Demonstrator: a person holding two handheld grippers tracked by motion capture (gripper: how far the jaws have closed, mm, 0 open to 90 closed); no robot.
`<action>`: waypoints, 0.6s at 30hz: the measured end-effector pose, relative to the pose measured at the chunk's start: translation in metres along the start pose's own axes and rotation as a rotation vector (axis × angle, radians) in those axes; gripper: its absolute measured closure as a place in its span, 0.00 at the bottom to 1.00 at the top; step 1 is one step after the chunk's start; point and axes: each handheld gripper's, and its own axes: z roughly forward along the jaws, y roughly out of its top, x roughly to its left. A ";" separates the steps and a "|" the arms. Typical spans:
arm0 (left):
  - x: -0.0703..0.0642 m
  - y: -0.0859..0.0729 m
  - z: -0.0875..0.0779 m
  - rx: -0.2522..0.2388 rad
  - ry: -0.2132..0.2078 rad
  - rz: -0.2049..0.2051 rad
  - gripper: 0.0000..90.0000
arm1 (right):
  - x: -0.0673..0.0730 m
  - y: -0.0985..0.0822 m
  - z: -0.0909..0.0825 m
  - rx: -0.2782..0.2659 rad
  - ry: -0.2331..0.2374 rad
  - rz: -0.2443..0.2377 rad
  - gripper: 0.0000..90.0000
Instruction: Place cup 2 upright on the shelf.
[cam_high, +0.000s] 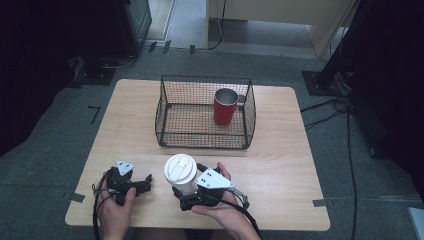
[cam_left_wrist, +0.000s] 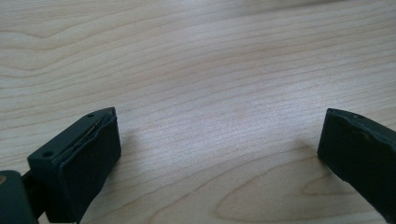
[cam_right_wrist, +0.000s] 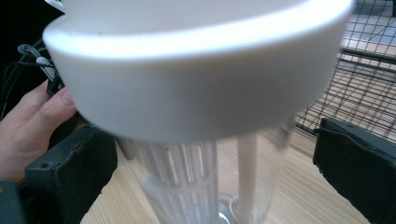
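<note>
High view: right tool (cam_high: 186, 196) spread around lidded cup (cam_high: 180, 172) | left tool (cam_high: 146, 182) spread | basket (cam_high: 200, 142) ahead holds red mug (cam_high: 225, 107)

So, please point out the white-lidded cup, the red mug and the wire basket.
white-lidded cup (cam_high: 180, 170), high view, on its white lid.
red mug (cam_high: 223, 112), high view, on its red side.
wire basket (cam_high: 172, 107), high view, on its left wall.
</note>
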 end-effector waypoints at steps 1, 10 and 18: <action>0.000 0.000 0.000 0.000 0.000 0.000 0.00 | 0.001 0.001 0.002 -0.003 0.002 0.002 0.00; 0.000 0.000 0.000 0.000 0.000 0.000 0.00 | 0.003 0.005 0.013 -0.029 -0.014 0.024 0.03; 0.000 0.000 0.000 0.000 0.000 0.000 0.00 | 0.006 0.008 0.013 -0.051 -0.017 -0.002 0.17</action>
